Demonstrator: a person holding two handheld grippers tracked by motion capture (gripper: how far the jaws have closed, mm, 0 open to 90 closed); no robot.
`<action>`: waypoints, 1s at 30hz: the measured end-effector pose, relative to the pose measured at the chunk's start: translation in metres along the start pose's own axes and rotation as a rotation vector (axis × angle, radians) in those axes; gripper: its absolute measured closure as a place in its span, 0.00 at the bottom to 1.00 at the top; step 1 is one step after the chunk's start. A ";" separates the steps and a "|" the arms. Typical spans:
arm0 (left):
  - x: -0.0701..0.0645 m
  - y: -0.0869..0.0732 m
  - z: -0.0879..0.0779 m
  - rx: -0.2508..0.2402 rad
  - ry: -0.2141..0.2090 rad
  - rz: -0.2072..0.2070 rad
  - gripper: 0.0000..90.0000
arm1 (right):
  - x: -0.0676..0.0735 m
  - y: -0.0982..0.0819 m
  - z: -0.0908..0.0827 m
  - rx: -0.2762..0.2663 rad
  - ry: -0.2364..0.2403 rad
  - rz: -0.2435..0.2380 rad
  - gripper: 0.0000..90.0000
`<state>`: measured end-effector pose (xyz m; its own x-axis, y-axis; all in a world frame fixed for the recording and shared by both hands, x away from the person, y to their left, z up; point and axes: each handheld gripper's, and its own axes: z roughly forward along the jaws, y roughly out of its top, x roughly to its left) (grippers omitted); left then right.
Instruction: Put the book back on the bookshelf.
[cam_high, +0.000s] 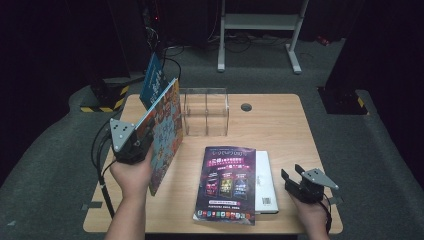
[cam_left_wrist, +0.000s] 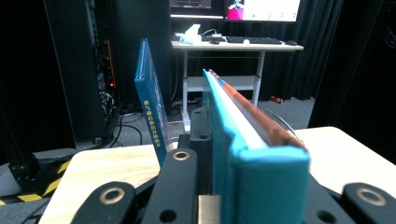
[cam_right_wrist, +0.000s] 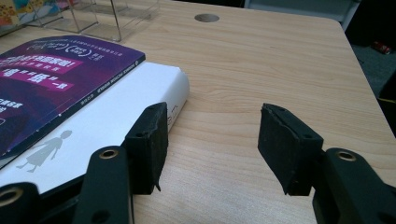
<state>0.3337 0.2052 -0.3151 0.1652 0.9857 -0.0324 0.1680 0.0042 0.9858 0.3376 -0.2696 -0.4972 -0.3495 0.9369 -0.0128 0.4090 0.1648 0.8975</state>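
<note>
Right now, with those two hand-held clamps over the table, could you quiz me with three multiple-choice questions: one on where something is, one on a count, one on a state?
1. Where does the purple magazine lie?
A. Inside the clear box
B. Partly on top of the white book
C. On the floor

2. How many books or magazines lie flat on the table?
A. Two
B. Four
C. None

3. What is the right gripper doing?
A. Squeezing the white book
C. Gripping the clear box
B. Standing open with nothing between its pads

Answers:
1 B: in the high view the magazine overlaps the white book, whose right part shows beside it.
2 A: the purple magazine and the white book lie flat; the colourful book is held tilted up in the left gripper, and a blue book stands behind it.
3 B: the right gripper view shows bare tabletop between its pads.
</note>
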 end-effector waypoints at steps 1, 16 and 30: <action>0.000 0.001 0.002 -0.001 0.004 -0.003 0.90 | 0.000 0.000 0.000 -0.002 -0.001 0.000 0.48; 0.003 0.008 0.041 -0.016 0.058 -0.004 0.90 | -0.001 0.000 0.000 -0.003 -0.003 -0.004 0.49; -0.002 0.001 0.081 -0.032 0.083 -0.001 0.90 | -0.001 -0.001 -0.001 -0.001 -0.014 -0.008 0.50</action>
<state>0.4118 0.1901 -0.3278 0.0833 0.9963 -0.0206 0.1363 0.0091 0.9906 0.3367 -0.2706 -0.4979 -0.3407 0.9398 -0.0267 0.4053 0.1724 0.8978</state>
